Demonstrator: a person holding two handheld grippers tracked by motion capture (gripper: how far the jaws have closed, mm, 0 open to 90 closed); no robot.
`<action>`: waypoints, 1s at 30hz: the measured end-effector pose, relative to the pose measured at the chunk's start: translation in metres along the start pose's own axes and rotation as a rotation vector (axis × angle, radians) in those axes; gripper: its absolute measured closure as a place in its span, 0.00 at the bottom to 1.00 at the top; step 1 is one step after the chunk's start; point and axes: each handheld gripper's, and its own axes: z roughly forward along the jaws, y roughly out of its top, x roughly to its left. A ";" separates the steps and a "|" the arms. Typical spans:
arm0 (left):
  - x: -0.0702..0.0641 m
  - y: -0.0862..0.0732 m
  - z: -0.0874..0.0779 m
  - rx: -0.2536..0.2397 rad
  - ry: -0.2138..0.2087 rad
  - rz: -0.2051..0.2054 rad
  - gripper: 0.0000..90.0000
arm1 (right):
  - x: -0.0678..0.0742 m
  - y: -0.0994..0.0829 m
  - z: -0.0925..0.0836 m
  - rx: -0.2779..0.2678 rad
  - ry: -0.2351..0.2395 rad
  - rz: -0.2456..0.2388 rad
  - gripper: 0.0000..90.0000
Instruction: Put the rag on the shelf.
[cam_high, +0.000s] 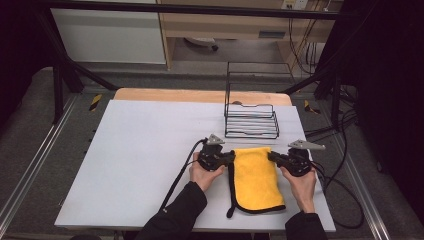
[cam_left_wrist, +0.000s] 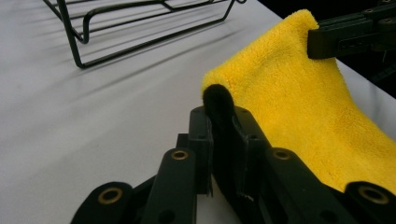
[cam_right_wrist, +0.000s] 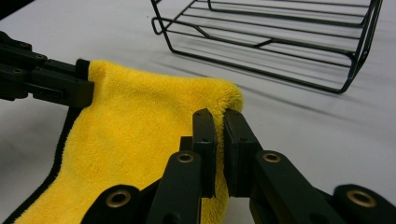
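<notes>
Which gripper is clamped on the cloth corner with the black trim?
The left gripper: black edging of the yellow cloth bulges between its shut jaws. The right gripper pinches the other far corner, plain yellow pile there.

yellow cloth (cam_high: 256, 175) black-edged, black wire rack (cam_high: 251, 120), white table (cam_high: 140, 150)

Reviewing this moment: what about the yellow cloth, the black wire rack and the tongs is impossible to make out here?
- Yellow fleece cloth with black trim: its underside, hidden by its own top face in the high view.
- Cloth corner inside the left tongs: covered by the jaws in the left gripper view.
- Corner inside the right tongs: likewise, right gripper view.
- Black wire rack: its top, cut off by the upper edge.
</notes>
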 end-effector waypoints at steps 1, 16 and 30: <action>-0.001 0.001 -0.002 -0.008 -0.002 0.002 0.88 | 0.001 0.001 -0.002 -0.008 -0.001 -0.006 0.94; -0.022 0.026 -0.032 -0.119 -0.014 0.073 0.88 | 0.015 0.014 -0.037 -0.154 -0.023 -0.022 0.95; -0.038 0.048 -0.055 -0.211 -0.020 0.121 0.88 | 0.029 0.033 -0.066 -0.276 -0.063 -0.061 0.95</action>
